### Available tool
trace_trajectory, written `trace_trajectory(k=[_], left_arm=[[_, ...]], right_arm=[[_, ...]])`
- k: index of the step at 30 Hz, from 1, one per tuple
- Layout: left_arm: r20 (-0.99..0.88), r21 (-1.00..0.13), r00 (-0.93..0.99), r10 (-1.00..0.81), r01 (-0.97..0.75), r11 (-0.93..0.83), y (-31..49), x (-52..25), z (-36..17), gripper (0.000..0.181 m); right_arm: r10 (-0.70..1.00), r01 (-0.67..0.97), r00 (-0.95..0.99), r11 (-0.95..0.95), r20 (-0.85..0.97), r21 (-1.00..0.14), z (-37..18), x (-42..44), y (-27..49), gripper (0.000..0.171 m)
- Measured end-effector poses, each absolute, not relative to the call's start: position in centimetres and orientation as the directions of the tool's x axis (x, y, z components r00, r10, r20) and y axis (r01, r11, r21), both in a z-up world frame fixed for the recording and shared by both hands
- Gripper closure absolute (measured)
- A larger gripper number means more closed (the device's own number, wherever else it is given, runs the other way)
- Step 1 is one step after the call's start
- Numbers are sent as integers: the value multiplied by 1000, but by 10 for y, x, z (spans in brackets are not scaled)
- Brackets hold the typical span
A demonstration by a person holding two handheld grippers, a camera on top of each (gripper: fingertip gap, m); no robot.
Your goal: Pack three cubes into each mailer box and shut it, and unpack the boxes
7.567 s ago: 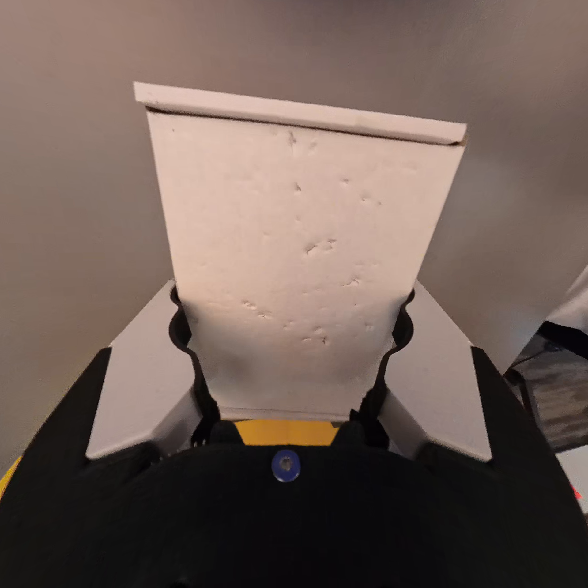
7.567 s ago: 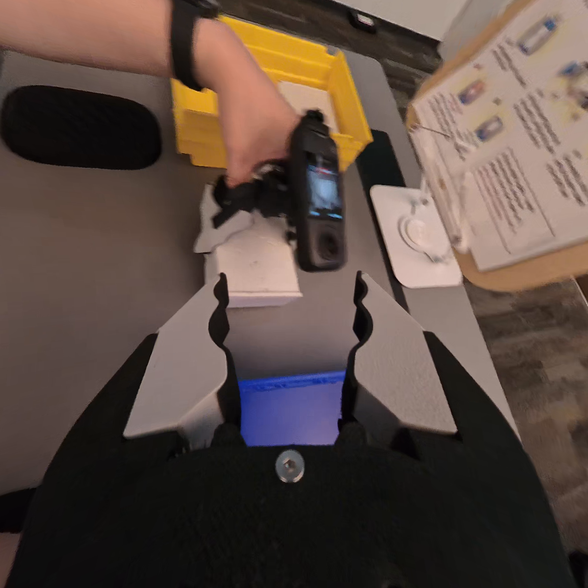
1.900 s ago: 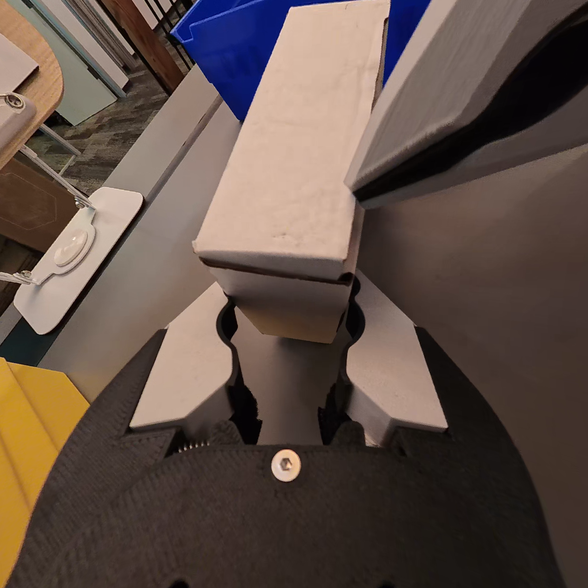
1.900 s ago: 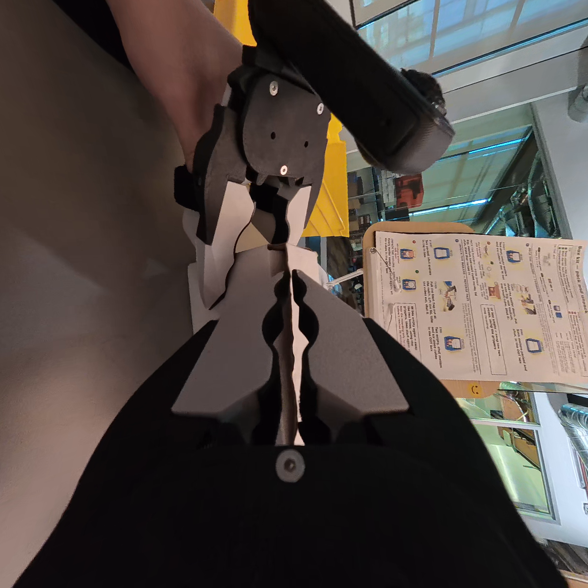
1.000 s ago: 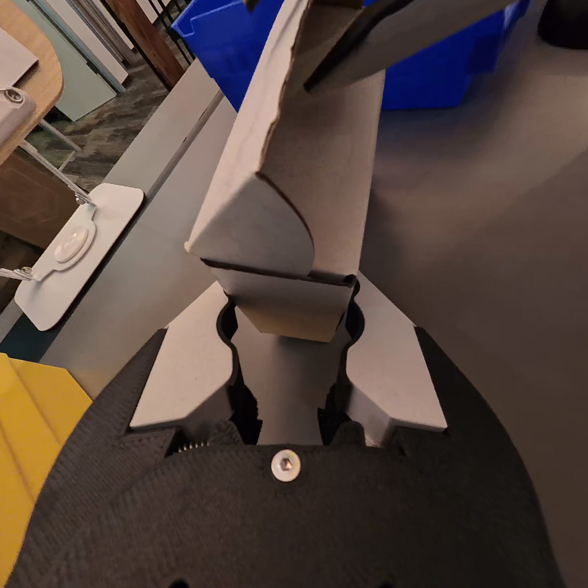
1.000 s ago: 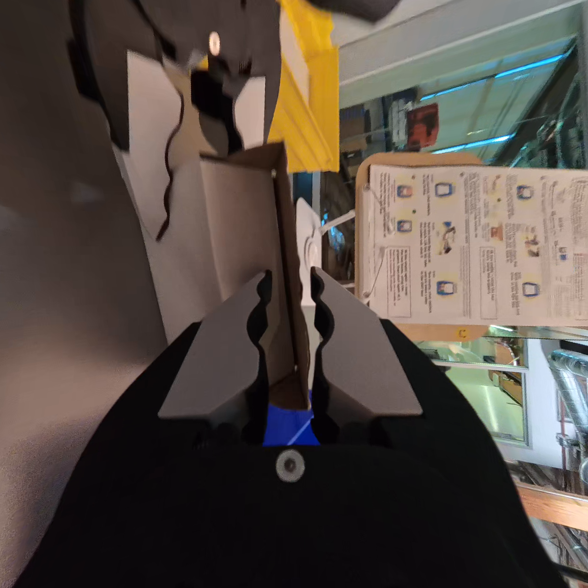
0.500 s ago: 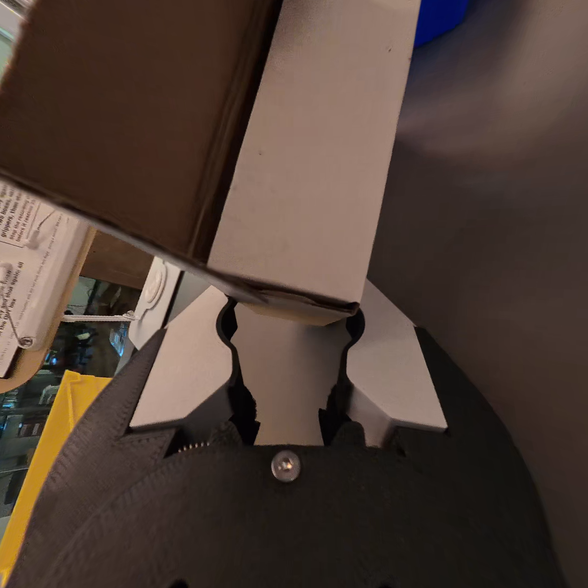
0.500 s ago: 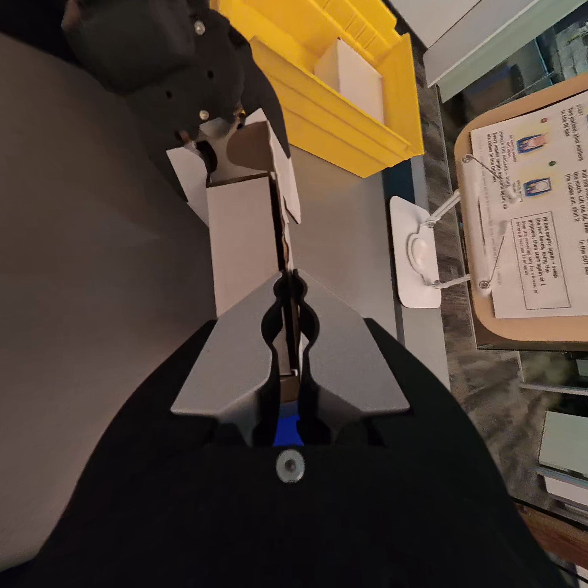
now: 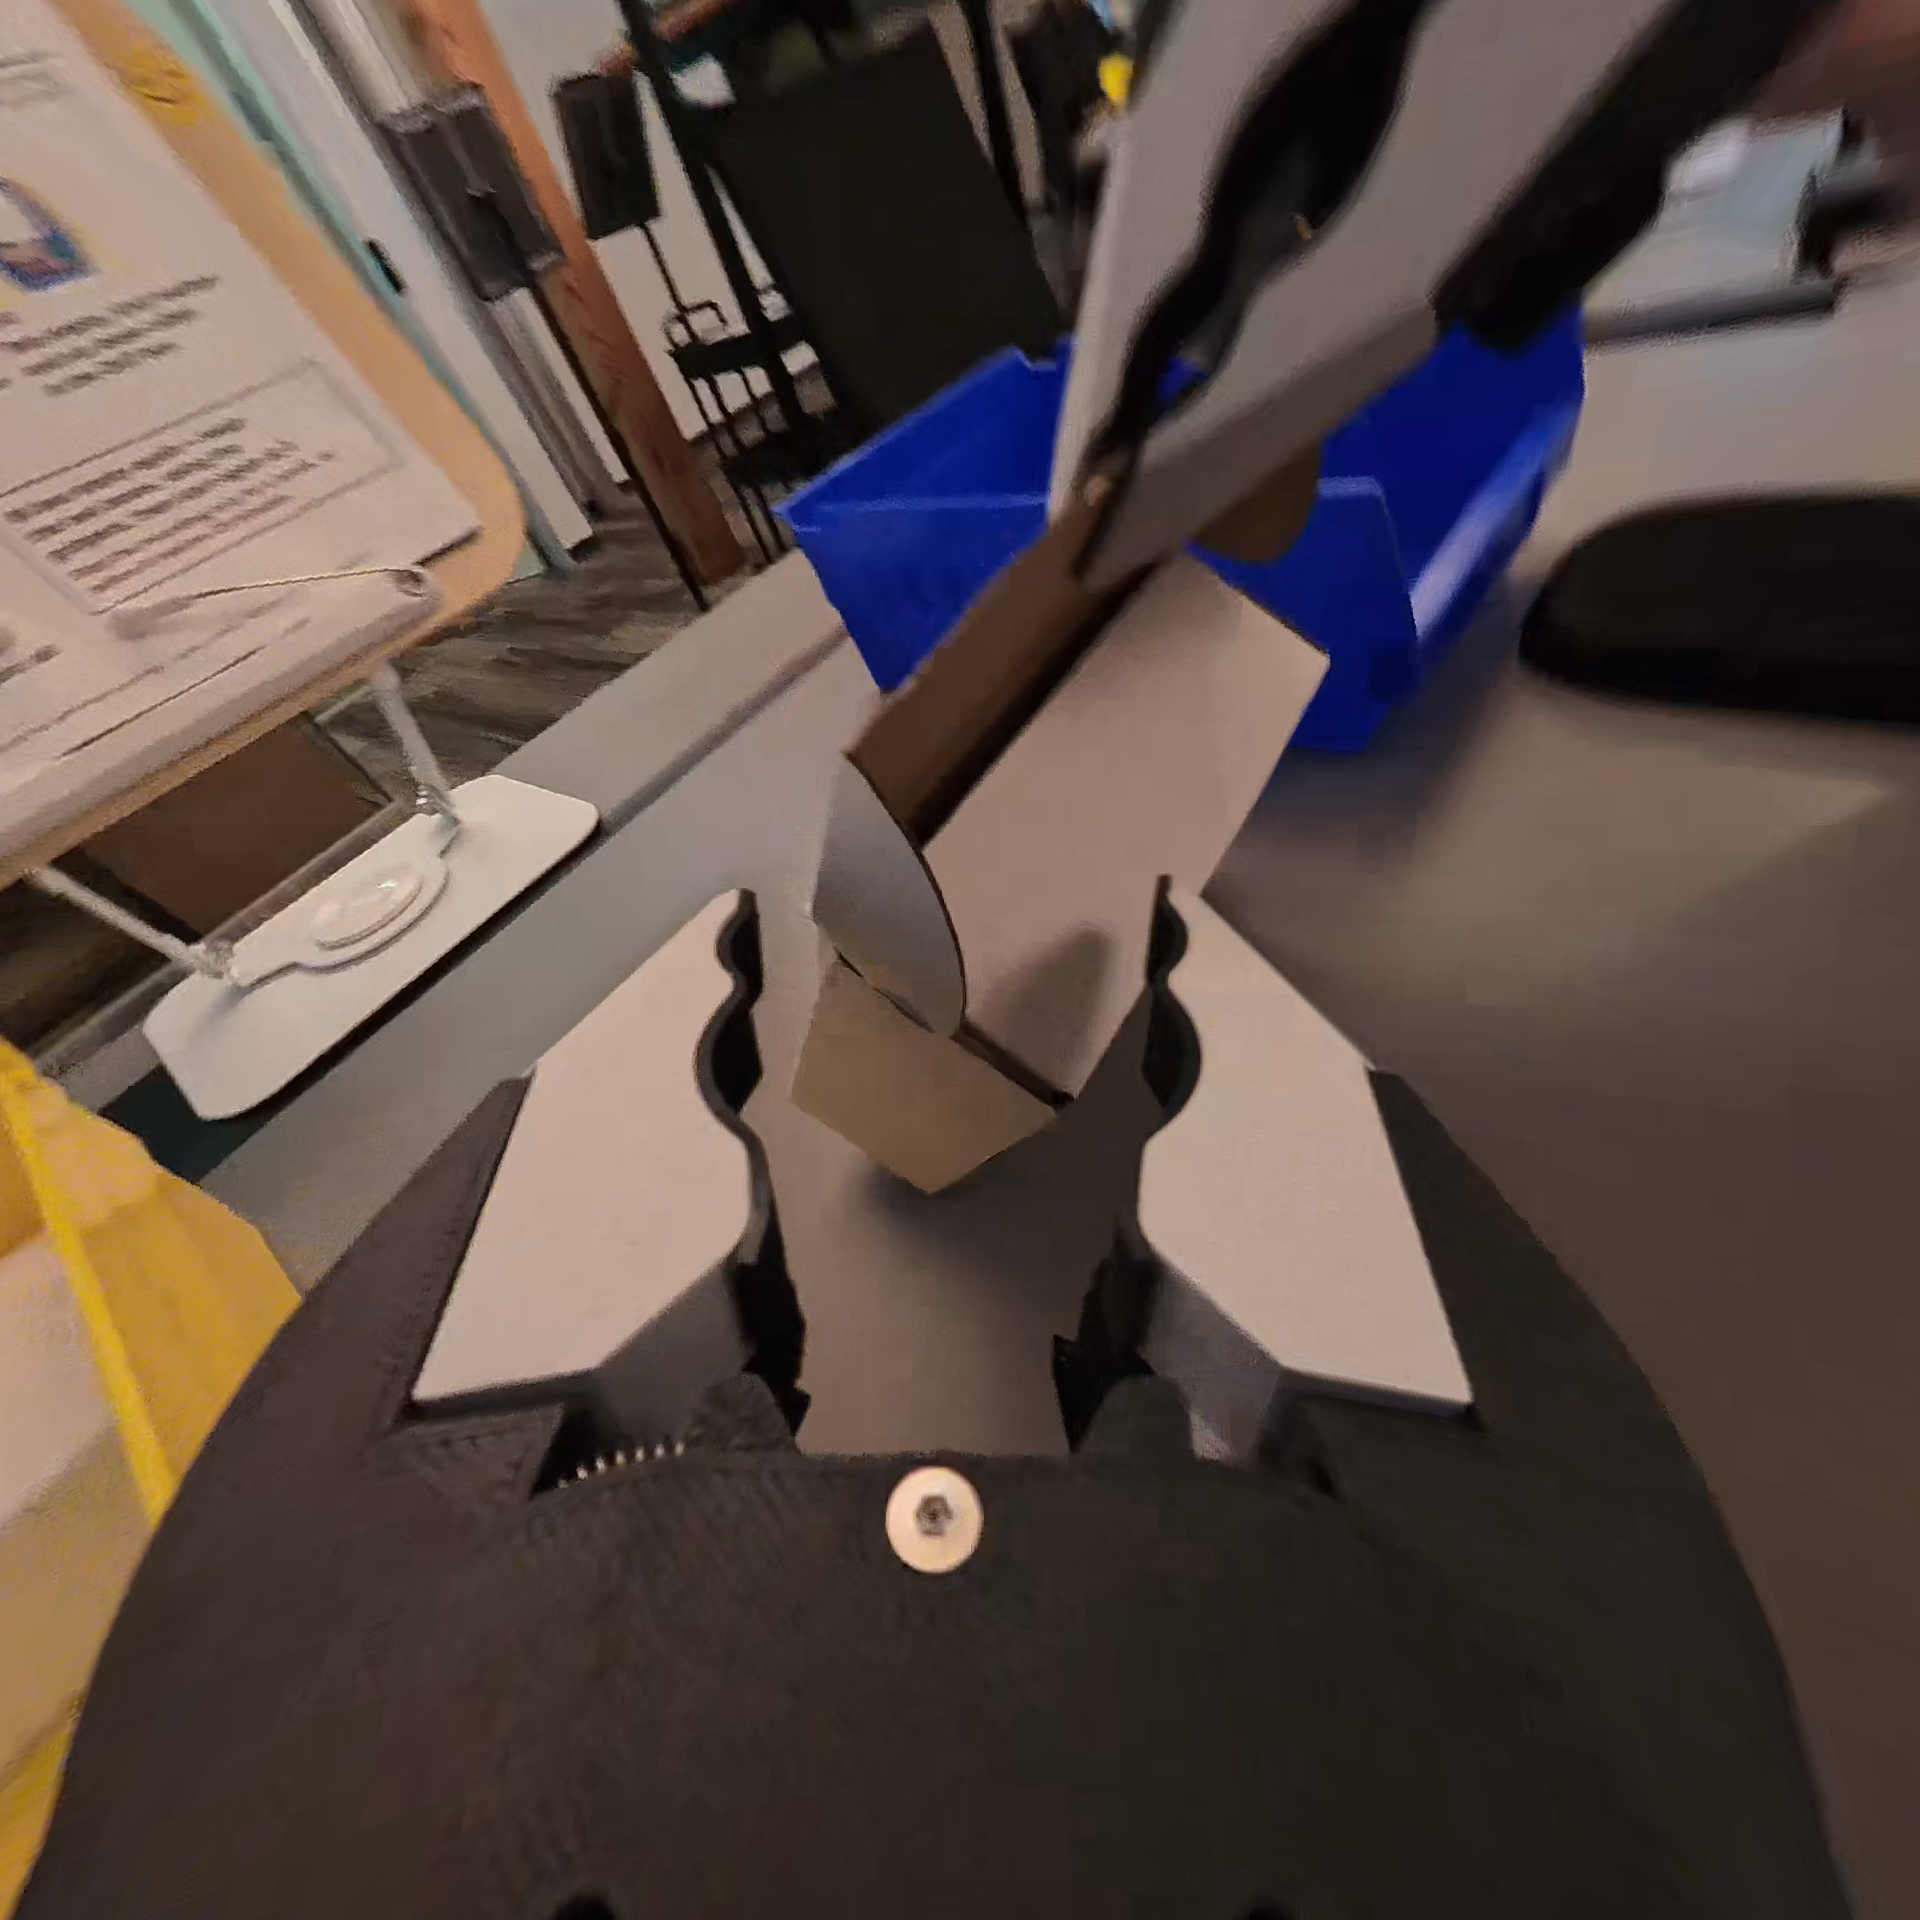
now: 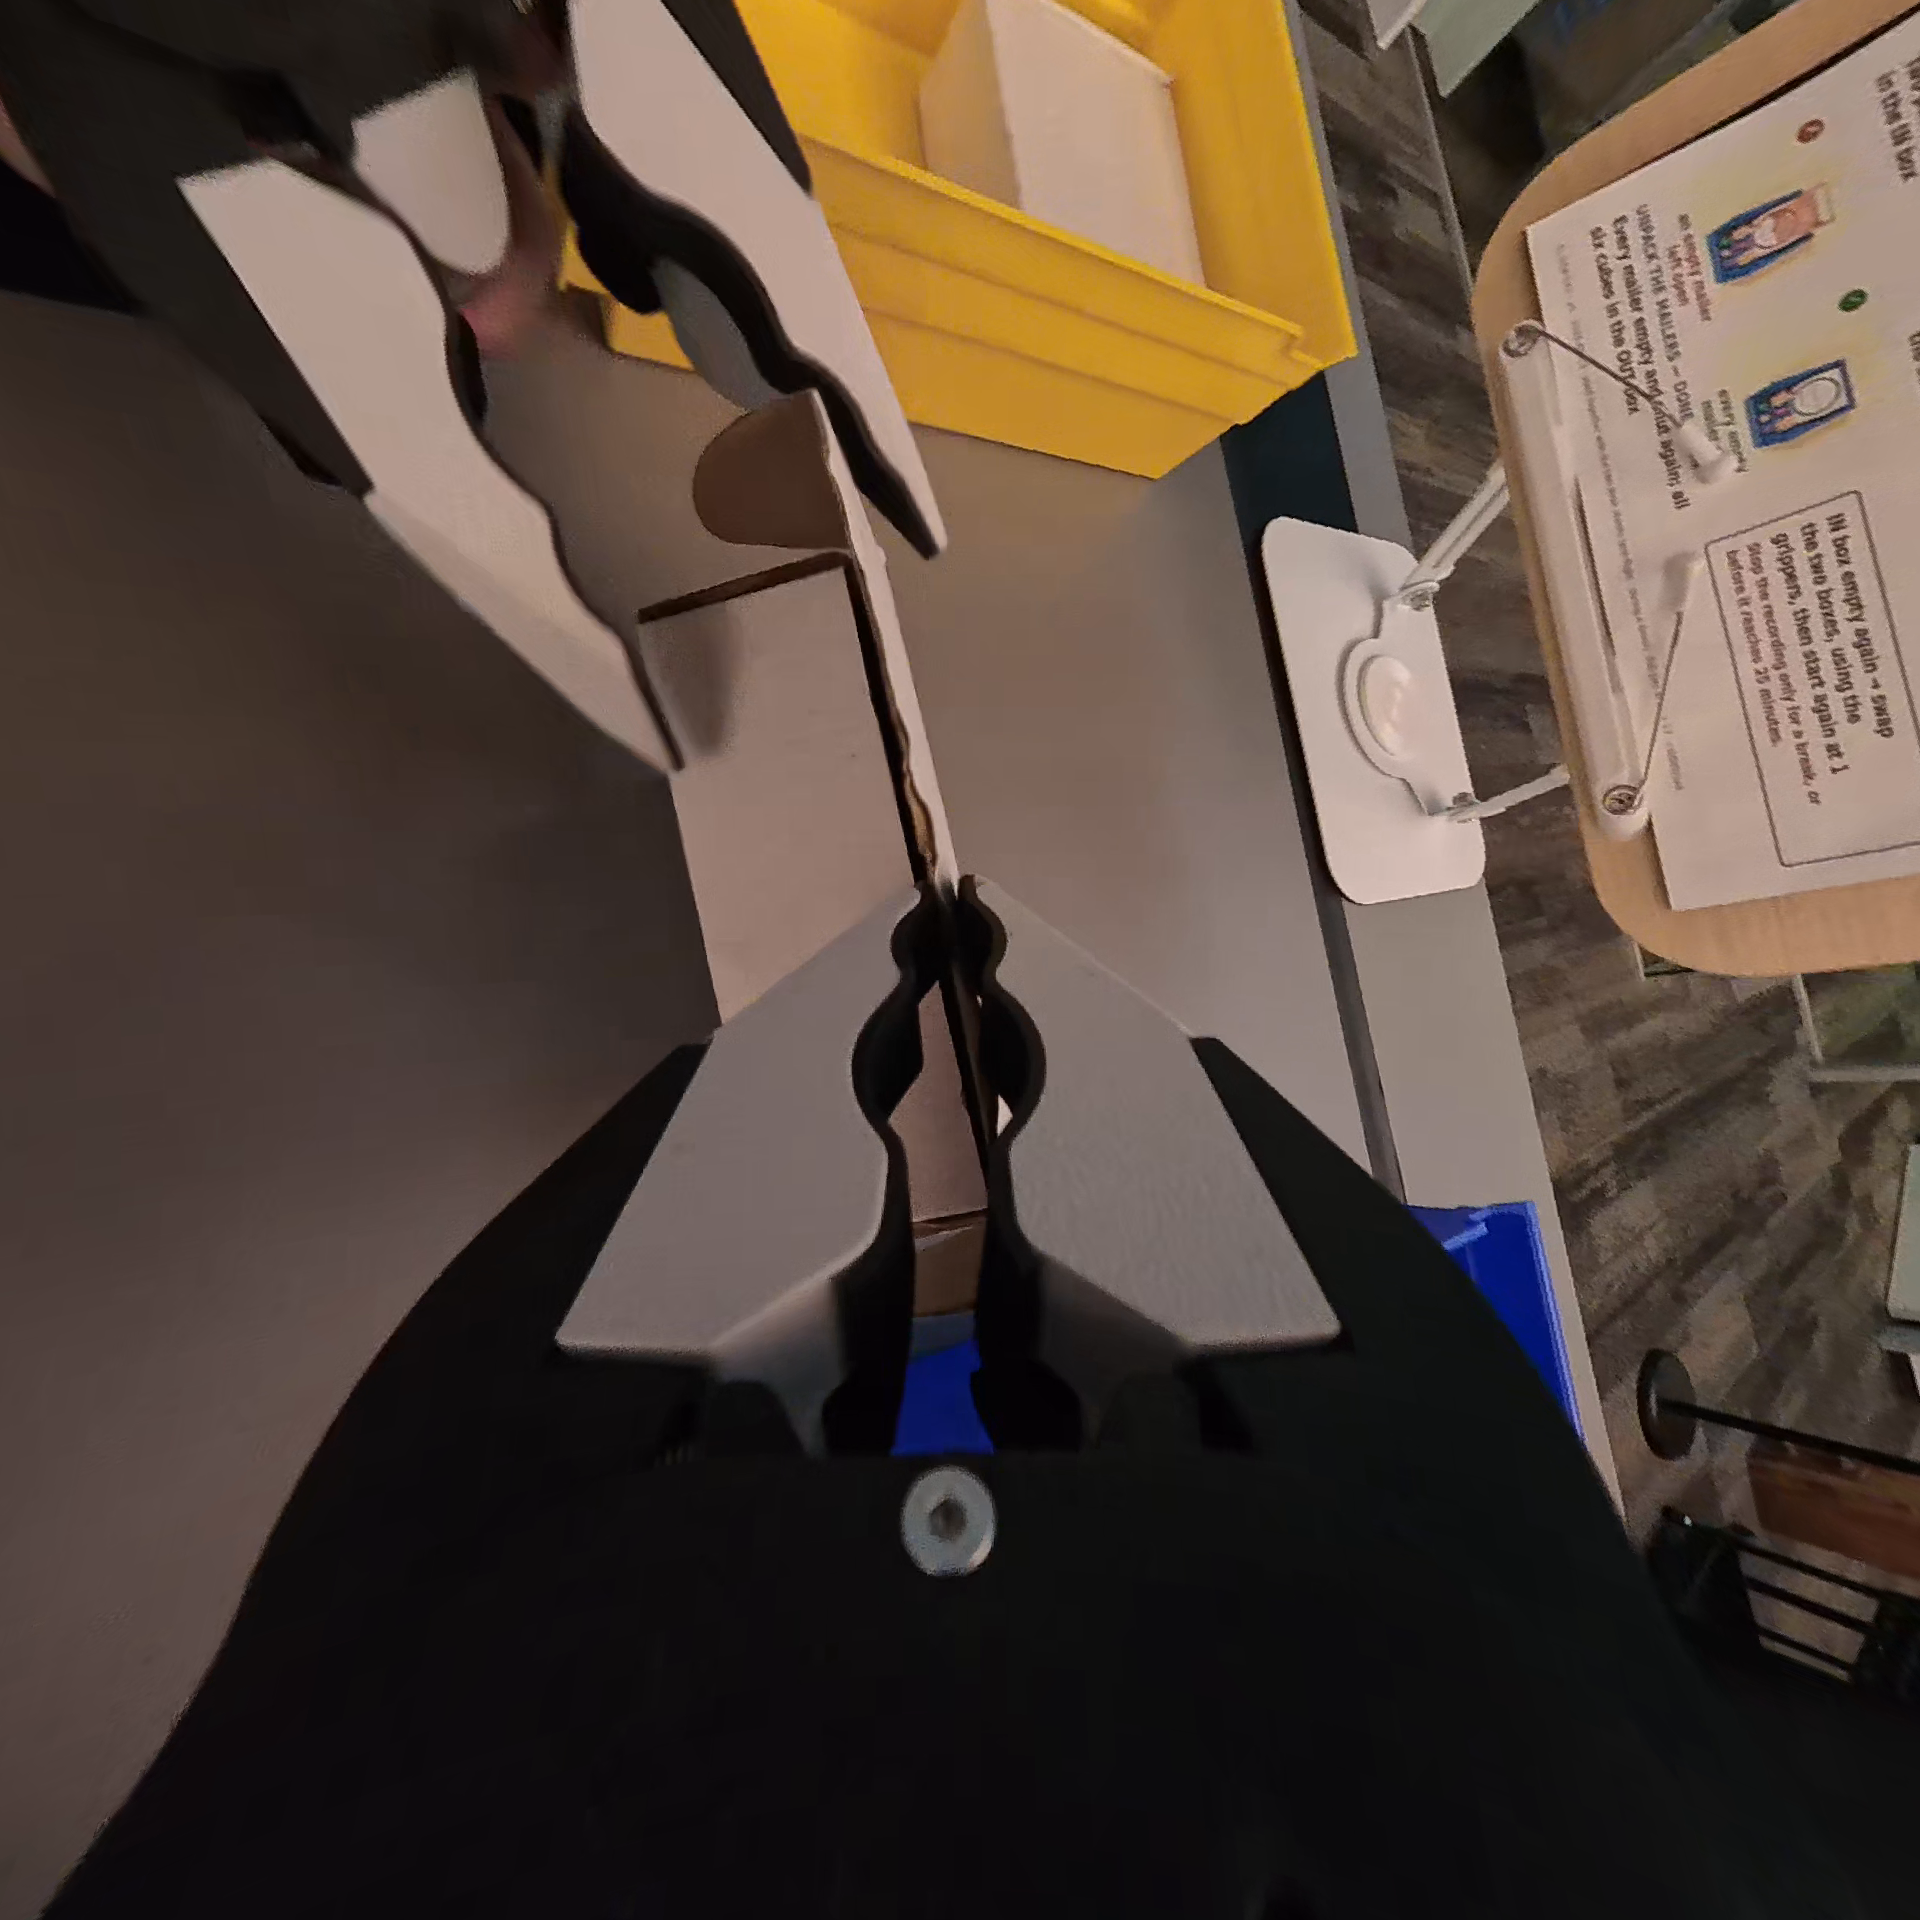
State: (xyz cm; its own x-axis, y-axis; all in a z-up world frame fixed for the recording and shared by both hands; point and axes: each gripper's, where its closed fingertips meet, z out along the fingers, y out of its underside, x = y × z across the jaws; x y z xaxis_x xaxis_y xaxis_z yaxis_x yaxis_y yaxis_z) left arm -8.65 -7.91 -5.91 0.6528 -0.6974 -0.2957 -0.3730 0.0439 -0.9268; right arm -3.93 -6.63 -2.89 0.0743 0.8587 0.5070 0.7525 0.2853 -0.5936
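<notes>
Two bins bracket my workspace on the grey tabletop [image 9: 1558, 1039]: a blue plastic bin [image 9: 935, 561] at the far side and a yellow plastic bin [image 10: 1039, 301] at the near-left corner, the yellow one holding a closed white mailer box [image 10: 1060, 135]. Beyond the table edge stands a tan wooden board with a printed instruction sheet [image 10: 1745, 520], propped on a white metal stand [image 10: 1361, 717]. Between my tongs hangs the white cardboard mailer box [image 9: 1101, 831], tilted, its lid open and a rounded side flap [image 9: 883, 904] sticking out. My right gripper [image 10: 948, 894] is pinched tight on the thin edge of the box's brown-lined lid. My left gripper [image 9: 951, 925] is spread wide, its fingers apart on either side of the box's lower end; whether they touch it I cannot tell.
</notes>
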Motion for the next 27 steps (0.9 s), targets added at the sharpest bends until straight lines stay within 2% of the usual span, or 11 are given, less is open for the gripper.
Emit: trace_trajectory(k=[3, 5, 6, 9, 11, 14, 18, 22, 23, 27], left_arm=[[-231, -955, 729, -644, -297, 6, -79, -94, -47, 125], [-228, -955, 754, -616, -295, -7, -78, -97, -47, 130], [-241, -951, 757, -607, -311, -10, -77, -97, -49, 130], [-266, -935, 765, -586, -352, -35, -69, -98, -60, 107], [-160, -955, 773, -614, -280, -103, -69, -94, -65, 94], [-80, -962, 801, -594, -218, -164, -61, -99, -70, 88], [81, -953, 785, -614, -120, -278, -59, -101, -81, 88], [233, -892, 735, -637, -99, -440, -61, -96, -109, 99], [250, -872, 727, -639, -118, -475, -63, -94, -118, 104], [184, -847, 736, -652, -218, -486, -64, -90, -136, 102]], right_arm=[[847, 759, 94, 279, 523, -589, -29, -42, -64, 170], [847, 760, 100, 273, 522, -590, -29, -42, -64, 170], [855, 757, 107, 261, 507, -599, -29, -42, -65, 170], [883, 743, 102, 239, 458, -626, -29, -42, -71, 170], [885, 740, 98, 240, 455, -628, -29, -42, -72, 171], [880, 745, 88, 253, 466, -618, -29, -43, -73, 171], [884, 742, 79, 257, 461, -620, -30, -45, -75, 171], [887, 719, 104, 245, 450, -650, -27, -47, -71, 171], [893, 713, 105, 240, 438, -659, -26, -48, -71, 171], [904, 687, 107, 233, 413, -688, -23, -50, -73, 170]])
